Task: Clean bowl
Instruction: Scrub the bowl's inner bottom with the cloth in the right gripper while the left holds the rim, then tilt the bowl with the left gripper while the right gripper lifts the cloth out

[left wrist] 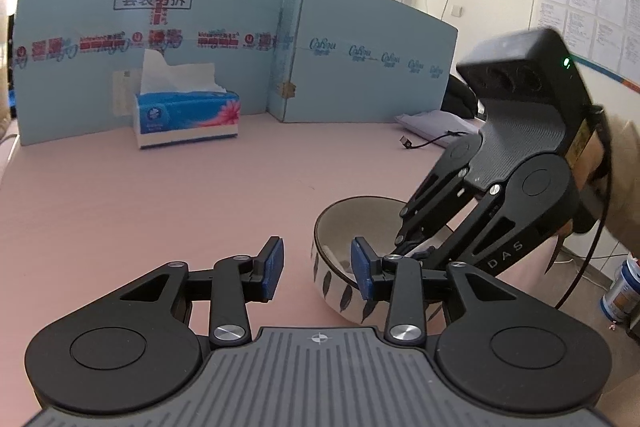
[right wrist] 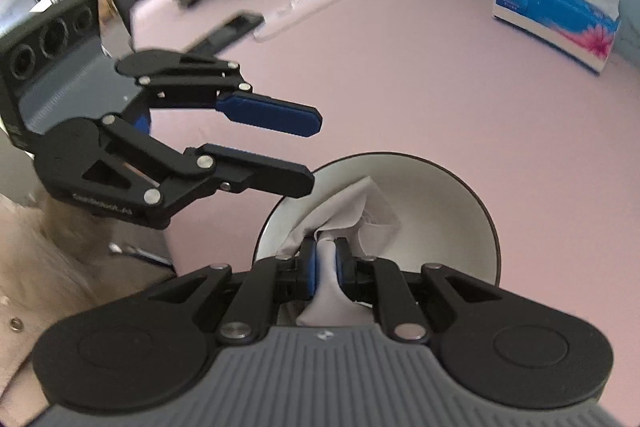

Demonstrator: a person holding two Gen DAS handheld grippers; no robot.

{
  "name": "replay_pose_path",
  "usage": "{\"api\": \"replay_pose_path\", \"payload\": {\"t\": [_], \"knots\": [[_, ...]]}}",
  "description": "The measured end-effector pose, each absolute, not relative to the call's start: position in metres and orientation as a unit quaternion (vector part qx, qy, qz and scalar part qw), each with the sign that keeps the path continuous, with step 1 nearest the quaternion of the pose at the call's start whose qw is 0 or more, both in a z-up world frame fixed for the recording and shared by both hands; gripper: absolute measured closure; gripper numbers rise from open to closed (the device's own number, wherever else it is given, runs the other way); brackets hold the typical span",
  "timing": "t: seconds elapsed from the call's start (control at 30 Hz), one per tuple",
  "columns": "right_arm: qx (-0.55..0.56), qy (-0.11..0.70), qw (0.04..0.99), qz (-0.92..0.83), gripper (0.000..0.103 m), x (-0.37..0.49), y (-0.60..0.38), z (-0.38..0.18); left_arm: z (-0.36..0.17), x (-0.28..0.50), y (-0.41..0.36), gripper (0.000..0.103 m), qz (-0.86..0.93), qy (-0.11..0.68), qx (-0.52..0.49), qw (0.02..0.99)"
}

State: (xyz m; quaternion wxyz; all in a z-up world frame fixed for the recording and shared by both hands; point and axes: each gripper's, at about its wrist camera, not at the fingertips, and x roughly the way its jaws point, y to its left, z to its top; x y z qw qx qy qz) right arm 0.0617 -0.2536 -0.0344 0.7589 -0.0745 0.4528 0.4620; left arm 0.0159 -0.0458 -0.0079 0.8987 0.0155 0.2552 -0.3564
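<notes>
The bowl (right wrist: 432, 211) sits low and centre in the right wrist view, on the pink table (right wrist: 440, 75). The right gripper (right wrist: 325, 265) has its tongs pinched tight on a white tissue (right wrist: 344, 215), pushing it down inside the bowl. The left gripper (left wrist: 318, 267) hangs spread with nothing between its pads, one pad right by the bowl's rim. A tissue box (left wrist: 186, 119) sits upper left in the left wrist view, well apart.

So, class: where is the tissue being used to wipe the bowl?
In the right wrist view, the tissue sits low at centre, pinched in the right gripper and pressed inside the bowl, with the left gripper just beside the rim.
</notes>
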Motion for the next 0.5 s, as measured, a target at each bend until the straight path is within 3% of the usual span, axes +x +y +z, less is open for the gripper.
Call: {"api": "replay_pose_path", "payload": {"t": [0.5], "knots": [[0.062,0.389,0.771,0.5,0.09,0.051,-0.289,-0.036,0.004,0.012,-0.058,0.056,-0.33,0.254,0.036,0.908]]}}
